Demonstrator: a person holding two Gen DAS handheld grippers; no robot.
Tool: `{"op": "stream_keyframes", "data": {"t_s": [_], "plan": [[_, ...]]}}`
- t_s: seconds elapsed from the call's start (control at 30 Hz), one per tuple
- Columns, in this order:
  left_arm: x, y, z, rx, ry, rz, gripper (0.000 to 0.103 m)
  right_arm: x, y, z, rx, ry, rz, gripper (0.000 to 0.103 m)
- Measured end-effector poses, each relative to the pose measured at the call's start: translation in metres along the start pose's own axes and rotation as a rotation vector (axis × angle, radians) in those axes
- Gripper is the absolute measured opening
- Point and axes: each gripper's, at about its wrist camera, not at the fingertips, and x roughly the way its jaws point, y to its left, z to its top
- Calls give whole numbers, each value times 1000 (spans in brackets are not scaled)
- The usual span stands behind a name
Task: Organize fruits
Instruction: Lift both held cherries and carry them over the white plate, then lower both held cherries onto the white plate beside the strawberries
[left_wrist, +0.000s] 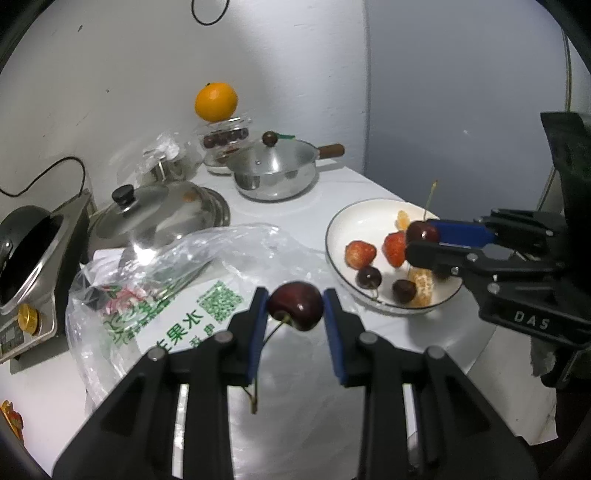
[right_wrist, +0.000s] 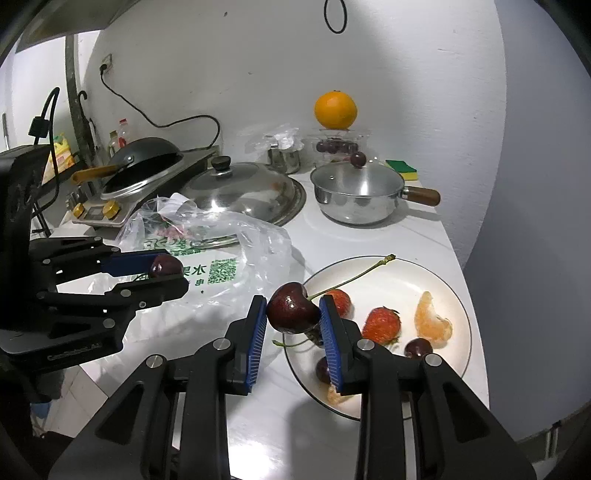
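- Left gripper (left_wrist: 295, 308) is closed on a dark cherry (left_wrist: 295, 310) above the plastic bag (left_wrist: 166, 288) — not sorted yet.
- Right gripper (right_wrist: 293, 314) pinches another cherry (right_wrist: 293, 312) at the plate (right_wrist: 458, 295) edge.
- Strawberries (right_wrist: 381, 325), orange segments and loose cherries remain plated — apparently much left.

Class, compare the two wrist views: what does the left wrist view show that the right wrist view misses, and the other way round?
Only the left wrist view shows the stem of the left gripper's cherry. Only the right wrist view shows the sponge, the wall socket and the bottles. Both show the plate of fruit, the orange, the plastic bag, and the right gripper holding a second cherry.
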Motion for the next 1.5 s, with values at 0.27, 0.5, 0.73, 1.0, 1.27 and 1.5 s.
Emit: {"op": "stream_keyframes", "data": {"t_s": [0.27, 0.5, 0.73, 1.0, 1.27, 1.5], "plan": [[3, -13, 4, 12, 6, -11, 31, -5, -13, -5, 10, 0, -7, 31], [7, -22, 9, 26, 9, -21, 31, -6, -25, -9, 26, -2, -11, 31], [14, -33, 15, 36, 11, -32, 31, -7, -40, -10, 41, -7, -18, 31], [25, -46, 22, 52, 19, -44, 31, -7, -59, -13, 63, -10, -24, 31], [39, -57, 28, 64, 27, -72, 31, -3, -80, -19, 94, 0, -42, 31], [56, -68, 31, 76, 46, -95, 31, 1, -95, -23, 109, 9, -52, 31]]}}
